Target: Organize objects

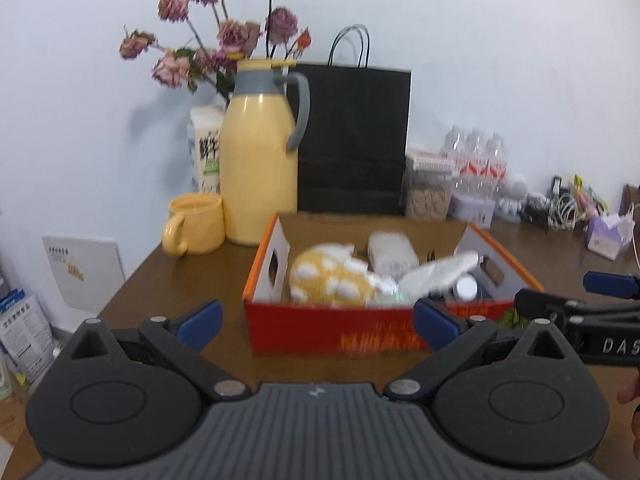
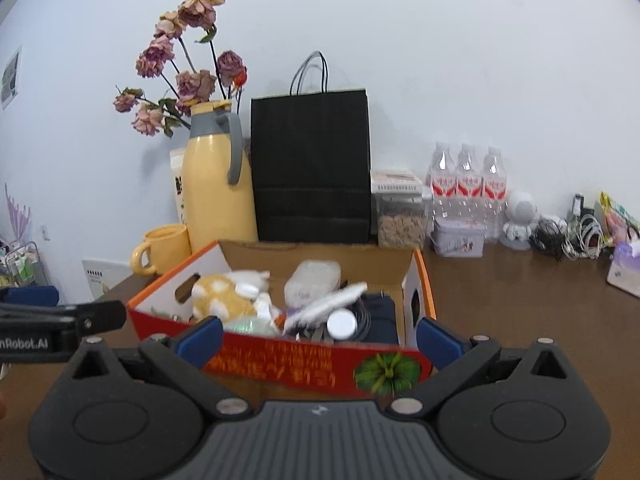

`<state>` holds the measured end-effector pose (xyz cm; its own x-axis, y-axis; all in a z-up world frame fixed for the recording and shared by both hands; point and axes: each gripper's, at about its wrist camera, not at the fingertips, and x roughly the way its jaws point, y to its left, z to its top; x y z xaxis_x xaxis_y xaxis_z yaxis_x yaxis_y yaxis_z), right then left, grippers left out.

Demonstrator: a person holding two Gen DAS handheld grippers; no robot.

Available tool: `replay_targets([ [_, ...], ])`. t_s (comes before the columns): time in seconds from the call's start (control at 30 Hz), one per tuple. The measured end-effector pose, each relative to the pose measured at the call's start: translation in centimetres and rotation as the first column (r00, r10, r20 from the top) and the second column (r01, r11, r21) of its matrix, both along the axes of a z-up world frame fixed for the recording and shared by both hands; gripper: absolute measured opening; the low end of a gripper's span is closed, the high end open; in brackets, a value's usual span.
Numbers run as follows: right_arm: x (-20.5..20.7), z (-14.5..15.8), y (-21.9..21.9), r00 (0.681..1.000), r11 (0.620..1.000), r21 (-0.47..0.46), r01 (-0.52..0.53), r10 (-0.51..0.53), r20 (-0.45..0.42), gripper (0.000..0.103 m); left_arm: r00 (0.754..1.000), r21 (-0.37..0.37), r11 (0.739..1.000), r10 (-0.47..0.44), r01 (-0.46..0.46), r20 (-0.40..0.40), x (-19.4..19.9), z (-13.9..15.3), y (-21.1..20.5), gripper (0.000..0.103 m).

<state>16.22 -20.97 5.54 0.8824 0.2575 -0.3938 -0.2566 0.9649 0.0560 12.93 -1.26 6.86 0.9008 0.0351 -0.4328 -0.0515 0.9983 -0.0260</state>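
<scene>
The box [image 2: 280, 364] sits mid-table [image 2: 520, 320]; behind it along the back edge stand the jug [image 2: 218, 192], bag [image 2: 312, 168] and bottles [image 2: 466, 184].

The table [image 2: 520, 320] looks like matt brown wood. The box [image 2: 280, 364] is cardboard, printed red outside and raw brown inside. The yellow-and-white plush toy [image 1: 328, 280] has a knitted, nubbly cloth surface. The thermos jug [image 1: 258, 168] is glossy yellow with a matt grey plastic handle. The black bag [image 2: 312, 168] is matt ribbed paper. The water bottles [image 2: 466, 184] are clear shiny plastic.
</scene>
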Motion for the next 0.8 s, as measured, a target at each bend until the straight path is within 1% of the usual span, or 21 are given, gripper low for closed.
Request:
replay_targets([
  [0.17, -1.4, -1.1, -0.5, 0.998, 1.000, -0.001, 0.003, -0.003, -0.060, 0.103, 0.999, 0.008, 1.000, 0.013, -0.013, -0.050, -1.6, -1.4, 0.1, 0.103],
  [0.37, -2.5, -2.2, -1.0, 0.994, 1.000, -0.012, 0.013, -0.014, -0.112, 0.103, 0.995, 0.009, 1.000, 0.024, -0.024, -0.093, -2.7, -2.5, 0.4, 0.103],
  [0.8, -3.5, -2.3, -1.2, 0.993, 1.000, -0.012, 0.010, -0.012, -0.118, 0.103, 0.995, 0.015, 0.999, 0.029, -0.028, -0.093, -3.7, -2.4, 0.1, 0.103],
])
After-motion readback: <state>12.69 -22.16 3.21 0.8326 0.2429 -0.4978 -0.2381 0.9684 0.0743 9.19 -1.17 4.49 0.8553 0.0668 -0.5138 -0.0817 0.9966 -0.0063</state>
